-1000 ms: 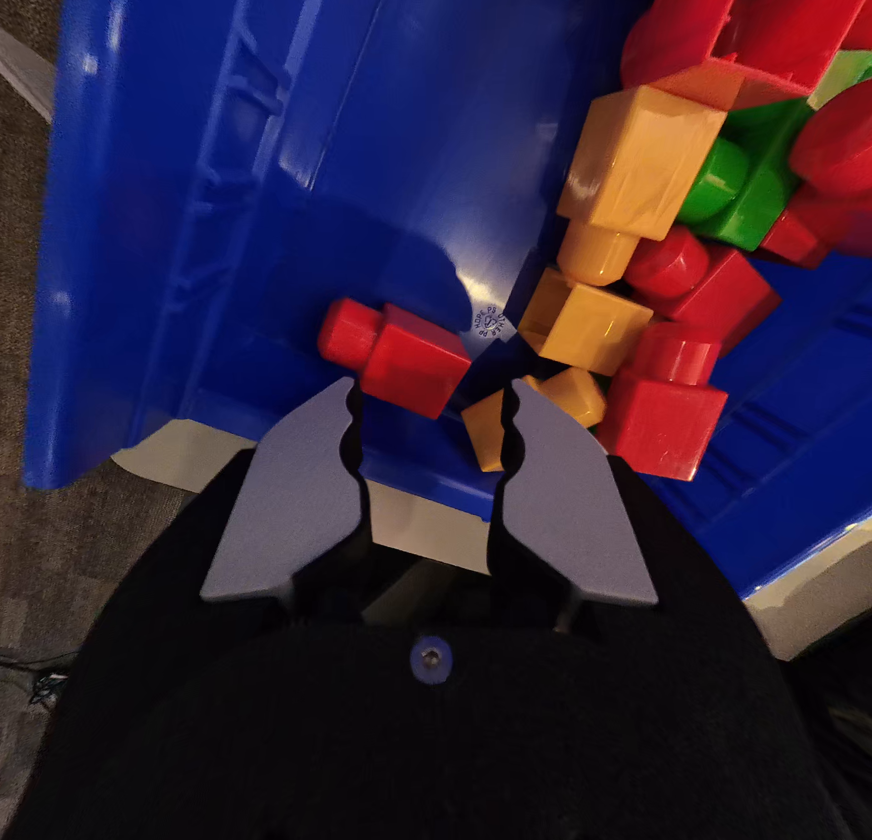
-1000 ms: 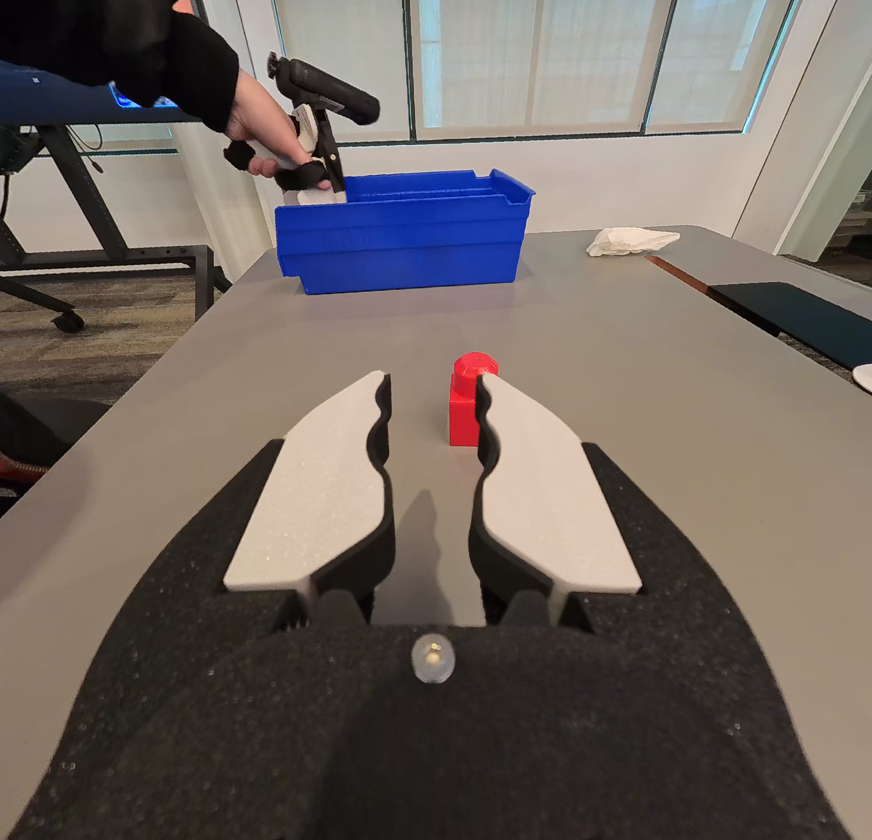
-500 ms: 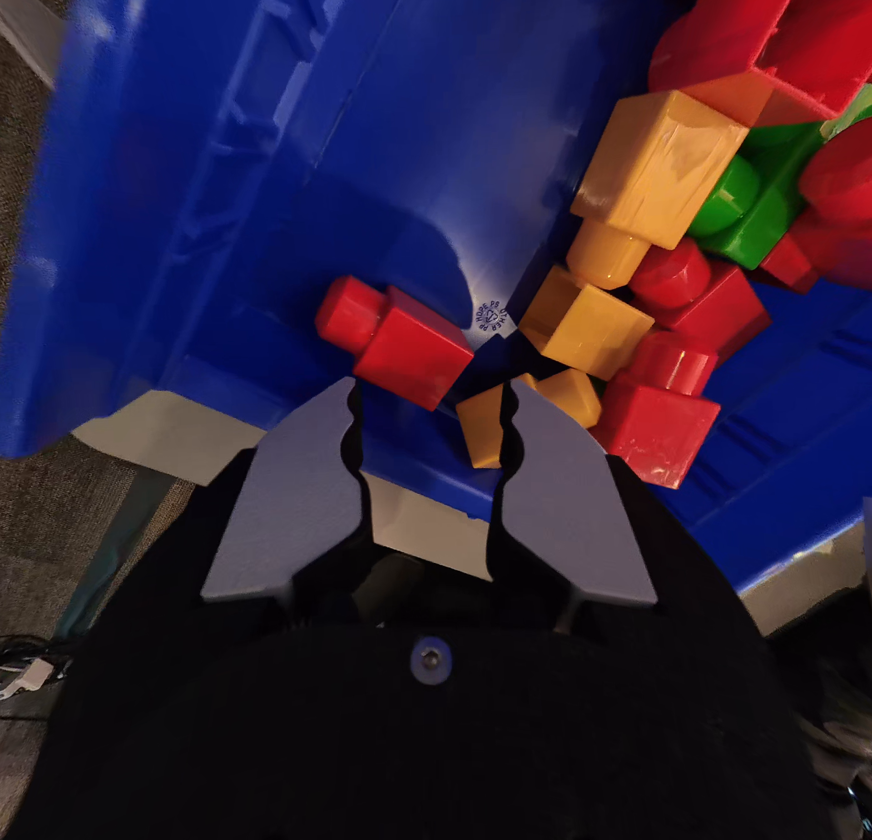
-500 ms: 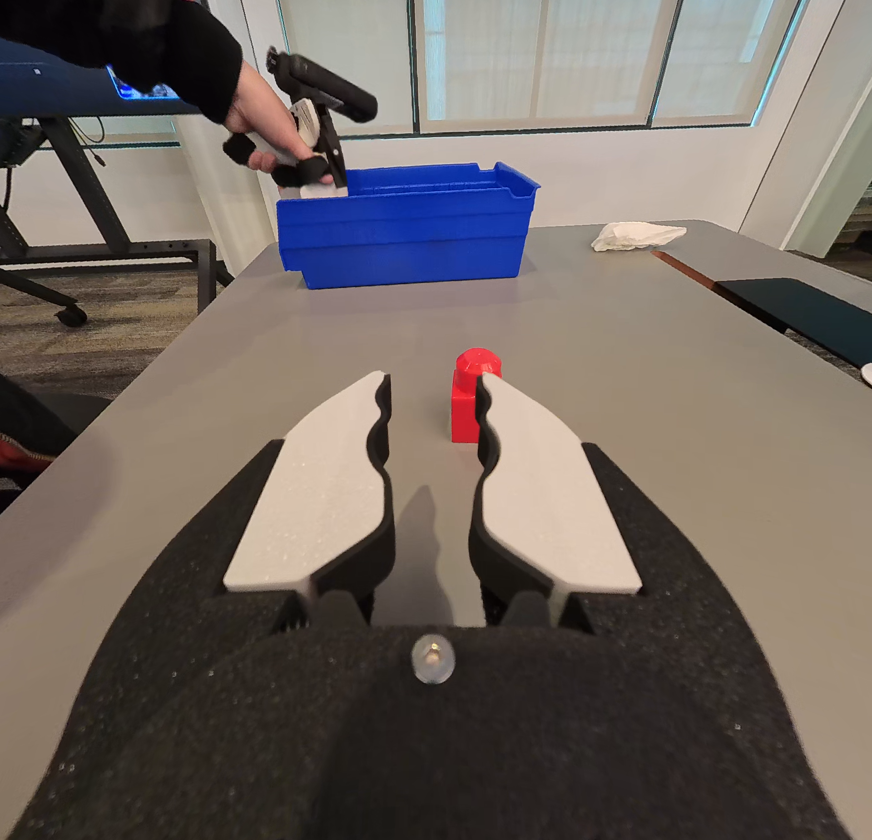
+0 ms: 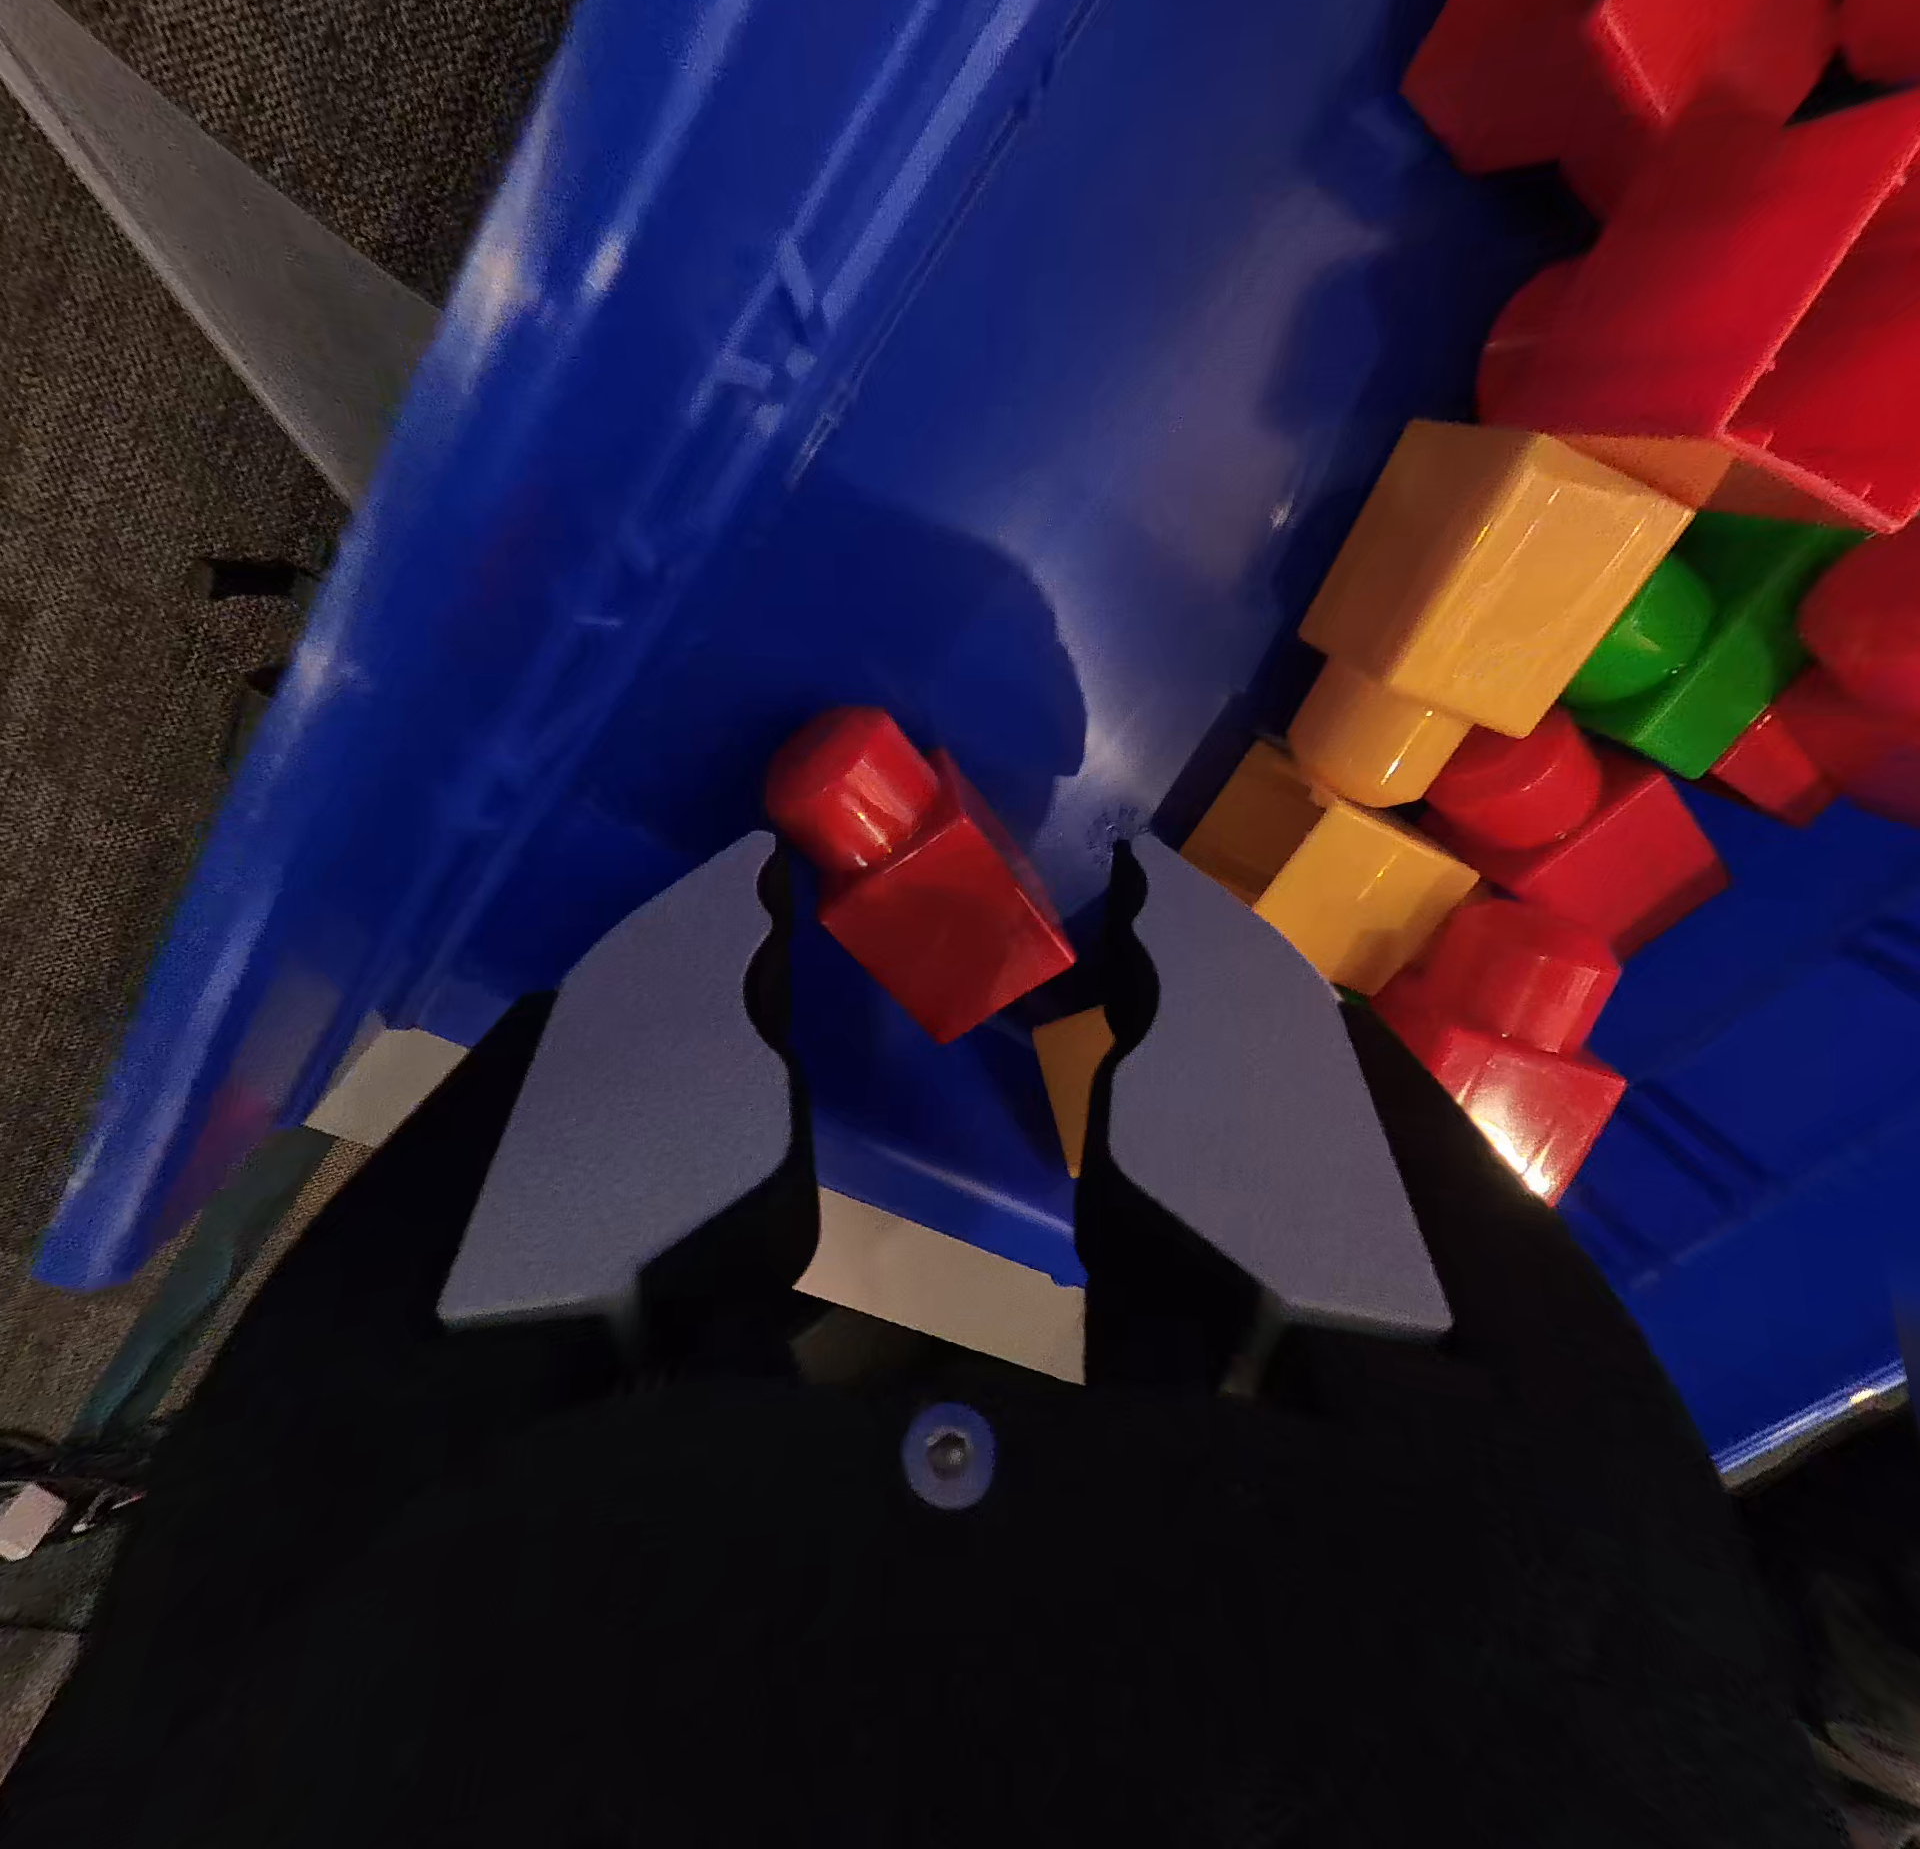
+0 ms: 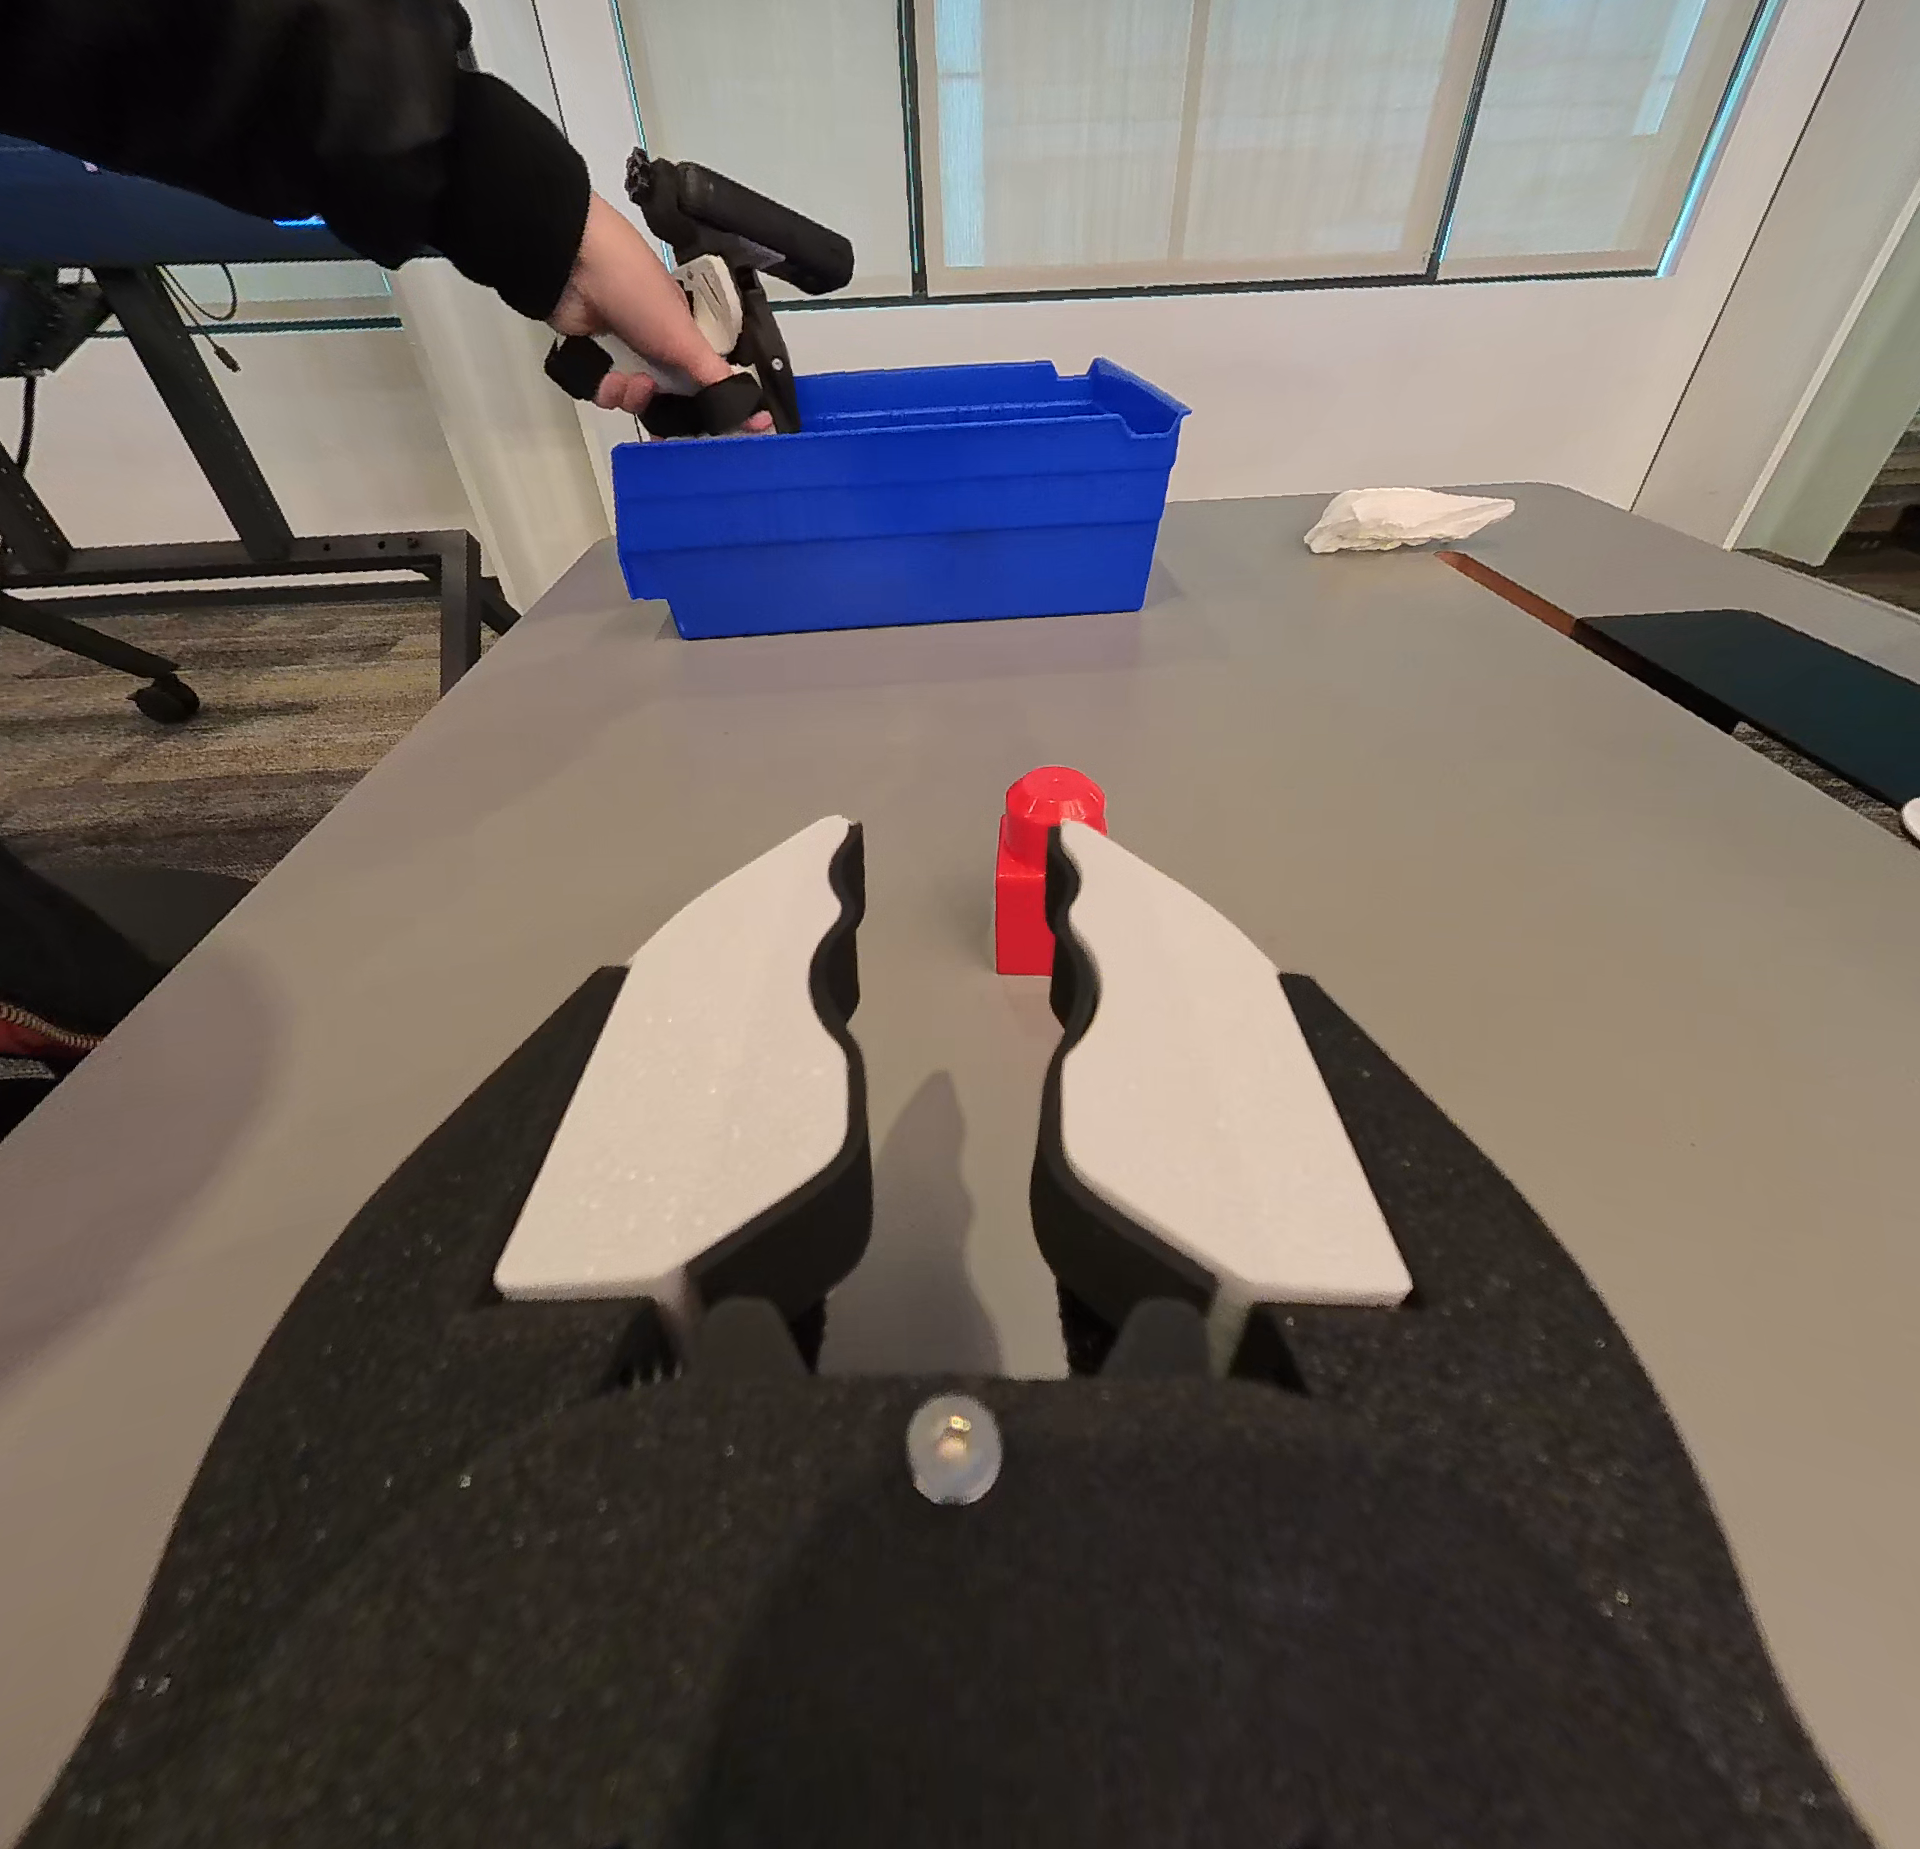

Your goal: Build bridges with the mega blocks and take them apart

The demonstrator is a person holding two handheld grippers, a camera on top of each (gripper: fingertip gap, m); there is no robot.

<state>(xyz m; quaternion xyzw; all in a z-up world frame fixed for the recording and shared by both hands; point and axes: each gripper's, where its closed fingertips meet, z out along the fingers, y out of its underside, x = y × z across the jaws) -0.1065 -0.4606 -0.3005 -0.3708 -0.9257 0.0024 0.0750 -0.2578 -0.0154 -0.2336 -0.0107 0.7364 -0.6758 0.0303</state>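
In the left wrist view my left gripper (image 5: pixel 943 849) is open and reaches down into the blue bin (image 5: pixel 852 345). A single-stud red block (image 5: pixel 925 890) lies on its side between the fingertips, untouched. A pile of red, yellow and green blocks (image 5: pixel 1507 719) fills the bin's right side. In the right wrist view my right gripper (image 6: pixel 956 843) is open and empty, low over the grey table (image 6: pixel 1403 864). A red single-stud block (image 6: pixel 1029 885) stands upright just beyond its right fingertip. The left gripper (image 6: pixel 727 345) shows far off, dipped into the blue bin (image 6: pixel 894 521).
A crumpled white cloth (image 6: pixel 1403 521) lies at the table's far right. A dark panel (image 6: pixel 1756 677) borders the right edge. A chair and desk frame (image 6: pixel 156 511) stand on the carpet to the left. A yellow block (image 5: pixel 1075 1072) lies by the left gripper's right finger. One gripper's finger ends stand about 50 cm off the other's.
My left gripper has moved down into the bin, so the lying red block now sits between its open fingers. My right gripper has stayed where it was.
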